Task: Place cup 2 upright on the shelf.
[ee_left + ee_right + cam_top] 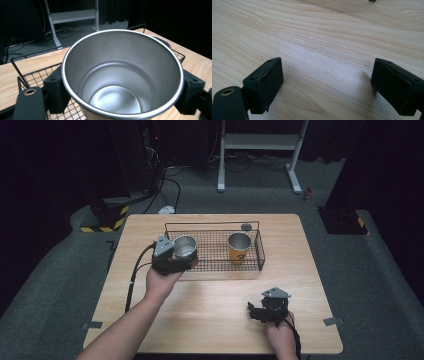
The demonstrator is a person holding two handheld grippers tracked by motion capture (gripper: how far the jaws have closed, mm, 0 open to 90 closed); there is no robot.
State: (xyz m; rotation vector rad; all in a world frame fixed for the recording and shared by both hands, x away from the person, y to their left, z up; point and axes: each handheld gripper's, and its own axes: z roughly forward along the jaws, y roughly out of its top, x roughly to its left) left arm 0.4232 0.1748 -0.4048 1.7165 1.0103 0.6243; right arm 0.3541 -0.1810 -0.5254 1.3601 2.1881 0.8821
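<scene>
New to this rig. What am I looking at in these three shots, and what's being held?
No robot: a person holds handheld tongs in each hand. The high view looks down on the wooden table; the other two are cameras riding on the tongs. The left tongs are shut on a steel cup at the left end of a wire basket, where a second, yellow-sided cup stands. The right tongs are open with nothing between them, low over the bare table.

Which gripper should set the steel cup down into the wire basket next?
Left. The left gripper already clamps the steel cup at the wire basket left end; the right gripper rests open on the table, well short of it.
</scene>
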